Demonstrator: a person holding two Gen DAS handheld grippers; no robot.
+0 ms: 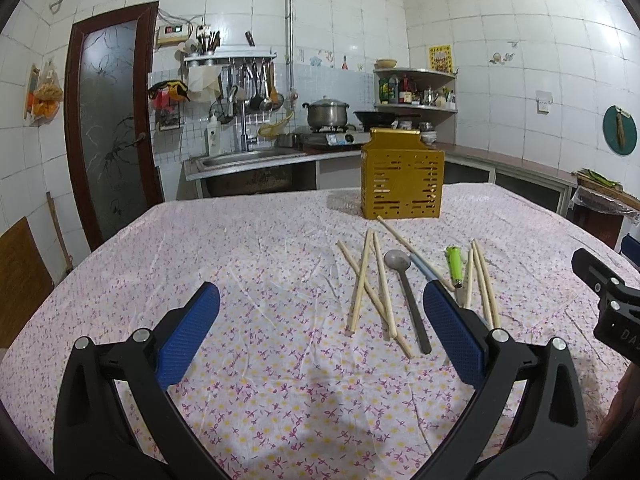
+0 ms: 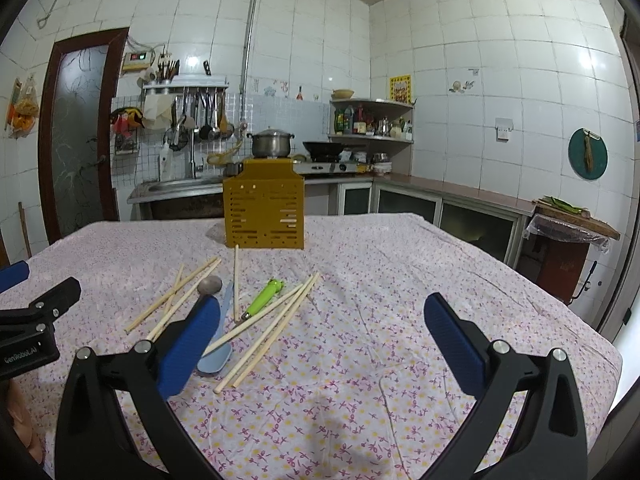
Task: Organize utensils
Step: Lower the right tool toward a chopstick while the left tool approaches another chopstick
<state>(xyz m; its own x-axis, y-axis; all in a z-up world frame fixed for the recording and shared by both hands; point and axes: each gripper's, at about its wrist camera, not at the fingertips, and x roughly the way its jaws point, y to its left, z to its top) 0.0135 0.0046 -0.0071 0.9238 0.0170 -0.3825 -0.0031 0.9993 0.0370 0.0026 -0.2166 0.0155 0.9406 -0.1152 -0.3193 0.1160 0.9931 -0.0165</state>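
A yellow slotted utensil holder point(image 1: 402, 178) stands upright at the far side of the table; it also shows in the right wrist view point(image 2: 264, 210). In front of it lie several wooden chopsticks point(image 1: 362, 280) point(image 2: 268, 336), a metal spoon point(image 1: 408, 292) point(image 2: 210, 285), a pale blue spoon point(image 2: 218, 354) and a green-handled peeler point(image 1: 455, 266) point(image 2: 266, 296). My left gripper point(image 1: 320, 304) is open and empty, above the cloth left of the utensils. My right gripper point(image 2: 322, 312) is open and empty, to their right.
The table wears a pink flowered cloth point(image 1: 256, 264). Behind it are a sink counter point(image 1: 248, 158), a stove with a pot point(image 1: 326, 114) and a corner shelf point(image 1: 416, 92). A brown door point(image 1: 110, 120) stands at the left.
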